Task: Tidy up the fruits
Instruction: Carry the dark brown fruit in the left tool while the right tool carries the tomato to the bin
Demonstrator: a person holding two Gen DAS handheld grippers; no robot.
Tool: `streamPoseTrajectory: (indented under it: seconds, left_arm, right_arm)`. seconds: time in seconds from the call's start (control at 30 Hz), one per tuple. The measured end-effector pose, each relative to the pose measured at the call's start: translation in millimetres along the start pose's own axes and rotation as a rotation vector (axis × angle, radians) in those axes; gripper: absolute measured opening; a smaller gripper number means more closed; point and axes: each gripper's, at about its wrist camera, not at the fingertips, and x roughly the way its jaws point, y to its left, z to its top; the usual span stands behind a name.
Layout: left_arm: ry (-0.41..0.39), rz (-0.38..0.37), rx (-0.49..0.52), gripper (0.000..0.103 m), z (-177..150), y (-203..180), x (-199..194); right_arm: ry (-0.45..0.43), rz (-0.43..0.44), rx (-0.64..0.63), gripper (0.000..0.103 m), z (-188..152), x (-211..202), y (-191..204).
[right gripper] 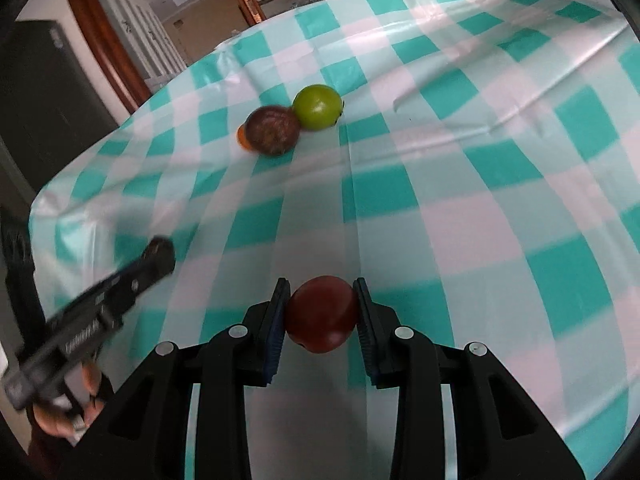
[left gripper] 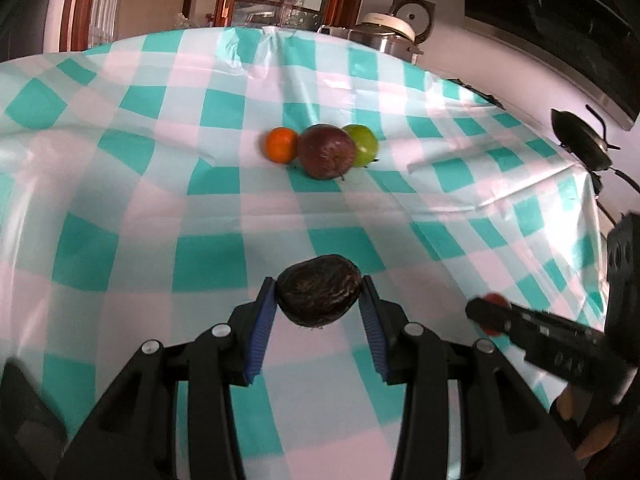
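Observation:
My left gripper (left gripper: 319, 298) is shut on a dark wrinkled passion fruit (left gripper: 318, 294), held above the checked tablecloth. My right gripper (right gripper: 322, 312) is shut on a smooth red fruit (right gripper: 322, 314); in the left wrist view it shows blurred at the right (left gripper: 494, 314). Three fruits lie touching in a row on the cloth: an orange (left gripper: 281, 145), a brown-purple passion fruit (left gripper: 327, 151) and a green fruit (left gripper: 362, 145). In the right wrist view the green fruit (right gripper: 317, 107) and the brown one (right gripper: 272, 130) show, with the orange (right gripper: 242, 138) mostly hidden behind. The left gripper (right gripper: 158, 258) appears blurred at the left.
A teal and white checked tablecloth (left gripper: 160, 200) covers the table. A rice cooker (left gripper: 390, 36) stands beyond the far edge, a dark pan (left gripper: 582, 140) off the right edge. Wooden door frames (left gripper: 80, 4) stand behind. A hand (right gripper: 68, 408) holds the left gripper.

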Motion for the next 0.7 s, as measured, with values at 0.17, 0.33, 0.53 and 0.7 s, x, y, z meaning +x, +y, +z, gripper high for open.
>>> streamPoseTrajectory:
  seconds: [0.17,0.33,0.53,0.7]
  left_arm:
    - [-0.019,-0.012,0.011,0.042,-20,-17,-27]
    - [-0.011,-0.038,0.065,0.042,-37,-46,-43]
    - [0.006,-0.113,0.204,0.042,-58,-110,-63]
    - [0.029,-0.179,0.335,0.042,-80,-168,-72]
  right_arm:
    - [-0.021,-0.018,-0.057,0.032,-28,-40,3]
    - [-0.065,-0.053,-0.097,0.032,-53,-83,-8]
    - [-0.114,-0.109,-0.057,0.032,-81,-132,-49]
    - [-0.152,-0.174,0.013,0.032,-107,-173,-97]
